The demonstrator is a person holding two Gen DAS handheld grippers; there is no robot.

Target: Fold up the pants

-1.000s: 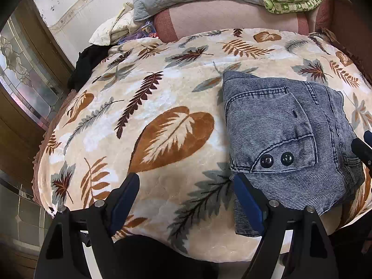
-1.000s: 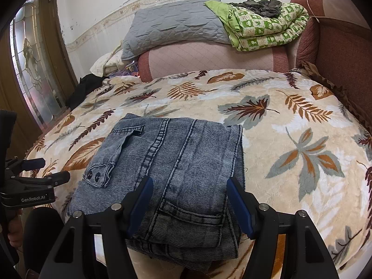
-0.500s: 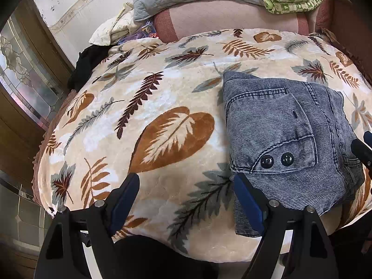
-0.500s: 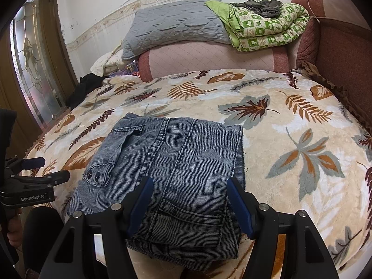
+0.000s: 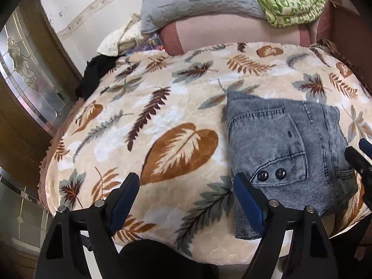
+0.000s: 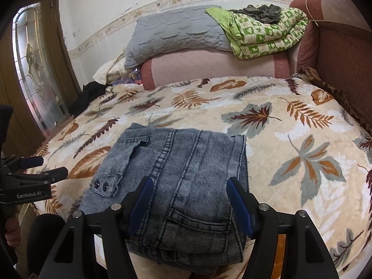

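The folded grey-blue denim pants lie on the cream leaf-patterned fleece blanket, at 6 o'clock in the right wrist view. The right gripper and the left gripper both hover with jaws apart, empty.

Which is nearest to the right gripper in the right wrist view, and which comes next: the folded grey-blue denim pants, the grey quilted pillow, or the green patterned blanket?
1. Folded grey-blue denim pants: just ahead of the right gripper, on the bed's near edge.
2. Grey quilted pillow and green patterned blanket: both far back on the pink headboard, pillow left, blanket right; too close to rank.
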